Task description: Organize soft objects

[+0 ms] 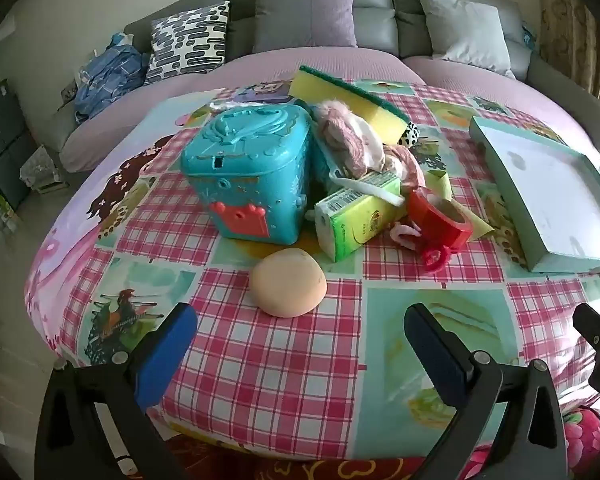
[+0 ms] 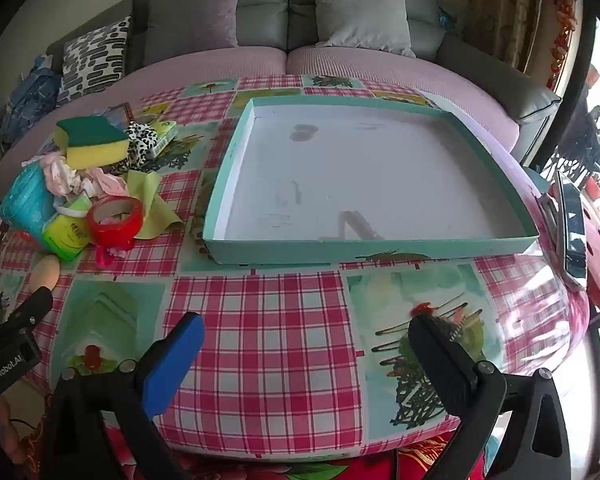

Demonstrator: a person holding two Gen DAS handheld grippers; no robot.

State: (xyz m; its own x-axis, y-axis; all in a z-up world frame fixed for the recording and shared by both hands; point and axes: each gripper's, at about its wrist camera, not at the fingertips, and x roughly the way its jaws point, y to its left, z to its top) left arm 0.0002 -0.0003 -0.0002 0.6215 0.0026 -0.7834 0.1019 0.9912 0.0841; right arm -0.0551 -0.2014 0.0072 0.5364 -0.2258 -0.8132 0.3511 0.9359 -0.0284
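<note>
A pile of objects sits on the checked table: a peach squishy ball [image 1: 287,282] nearest me, a yellow-green sponge [image 1: 350,98], pink cloth [image 1: 354,138], a teal toy box [image 1: 250,172], a green tissue pack [image 1: 354,216] and a red tape roll [image 1: 440,218]. My left gripper [image 1: 300,344] is open and empty, just short of the ball. My right gripper [image 2: 306,354] is open and empty above the table in front of the shallow teal-rimmed tray [image 2: 364,244]. The pile shows at the left of the right wrist view, with the sponge [image 2: 94,142] on top.
A grey sofa [image 2: 284,12] with cushions stands behind the table. A phone [image 2: 574,224] lies on a pink stool at the right table edge. Blue clothes [image 1: 104,76] lie on the sofa's left end. The tray [image 1: 548,258] also shows in the left wrist view.
</note>
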